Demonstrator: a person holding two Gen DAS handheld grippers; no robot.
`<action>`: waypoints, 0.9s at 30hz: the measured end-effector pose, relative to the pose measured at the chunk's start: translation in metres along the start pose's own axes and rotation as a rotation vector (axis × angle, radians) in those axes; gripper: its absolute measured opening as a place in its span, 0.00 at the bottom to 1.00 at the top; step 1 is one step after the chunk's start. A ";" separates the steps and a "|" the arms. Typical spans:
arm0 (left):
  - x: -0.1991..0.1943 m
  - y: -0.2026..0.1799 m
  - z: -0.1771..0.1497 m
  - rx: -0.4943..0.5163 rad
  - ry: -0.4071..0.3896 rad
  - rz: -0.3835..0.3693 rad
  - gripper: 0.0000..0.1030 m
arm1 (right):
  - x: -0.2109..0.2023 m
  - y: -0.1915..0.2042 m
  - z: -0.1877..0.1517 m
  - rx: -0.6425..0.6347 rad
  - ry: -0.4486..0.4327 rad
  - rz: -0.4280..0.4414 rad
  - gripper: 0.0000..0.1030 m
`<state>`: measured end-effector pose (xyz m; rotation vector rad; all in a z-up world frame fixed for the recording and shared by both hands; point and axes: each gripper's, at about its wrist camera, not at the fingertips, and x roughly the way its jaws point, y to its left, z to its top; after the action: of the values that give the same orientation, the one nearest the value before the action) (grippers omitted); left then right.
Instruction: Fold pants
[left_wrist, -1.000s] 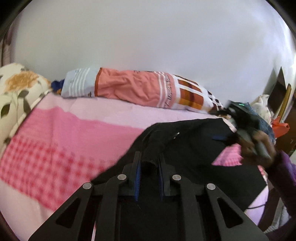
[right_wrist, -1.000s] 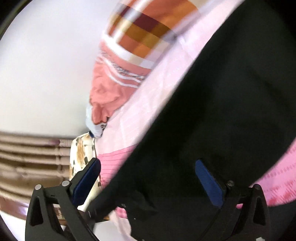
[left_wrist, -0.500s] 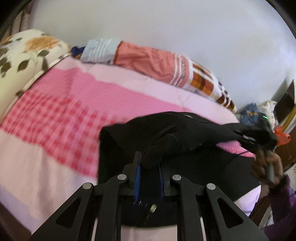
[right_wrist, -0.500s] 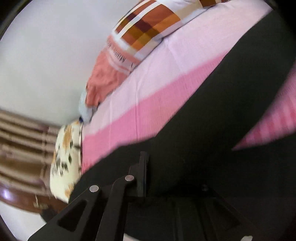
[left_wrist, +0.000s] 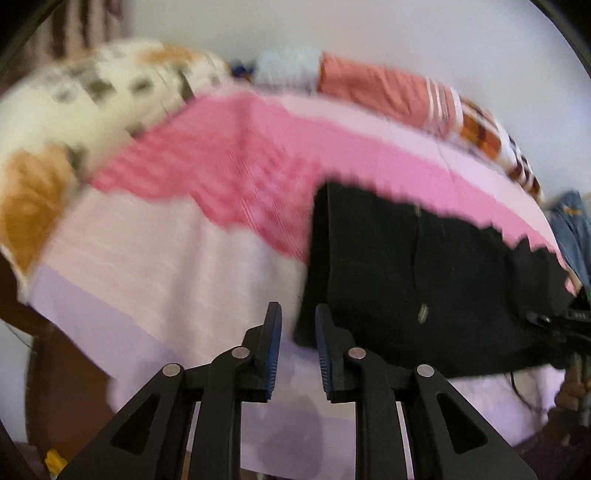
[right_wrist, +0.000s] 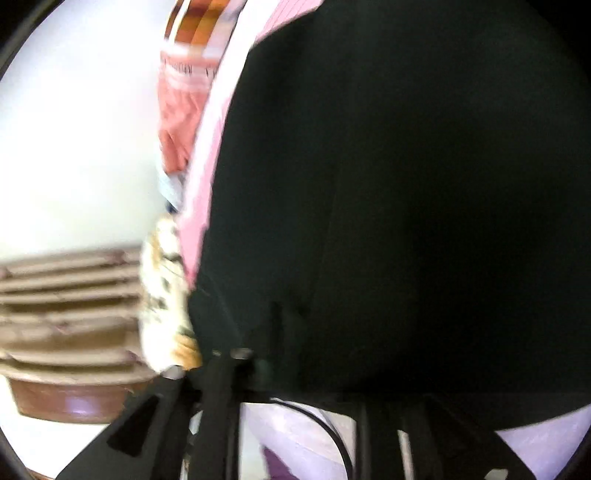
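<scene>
Left gripper (left_wrist: 298, 347) opening, gap narrow, nothing between pads; right gripper (right_wrist: 295, 369) opening, pads hidden by black pants (left_wrist: 424, 273), grip indeterminate; pants lie folded on pink bedspread (left_wrist: 229, 177).

**Bedroom with a pink-covered bed against a white wall**

A plain white wall (left_wrist: 406, 33) stands behind the bed (left_wrist: 155, 258), which carries a pink and lilac cover. A floral pillow (left_wrist: 74, 107) lies at the far left, and a long orange-striped bolster (left_wrist: 373, 88) lies along the wall. Dark wooden slats (right_wrist: 66, 291) show in the right wrist view.
</scene>
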<state>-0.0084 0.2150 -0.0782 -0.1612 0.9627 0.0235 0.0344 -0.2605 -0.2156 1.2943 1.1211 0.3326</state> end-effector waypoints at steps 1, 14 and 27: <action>-0.012 -0.003 0.005 -0.001 -0.040 -0.010 0.33 | -0.008 -0.004 0.004 0.021 -0.031 0.034 0.31; 0.038 -0.103 0.004 0.135 0.013 -0.165 0.76 | -0.134 -0.068 0.111 0.142 -0.486 0.189 0.30; 0.054 -0.111 -0.010 0.159 0.107 -0.138 0.76 | -0.202 -0.068 0.081 0.075 -0.591 0.017 0.05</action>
<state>0.0250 0.1016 -0.1142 -0.0824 1.0537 -0.1904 -0.0222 -0.4801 -0.1914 1.3482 0.6240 -0.0851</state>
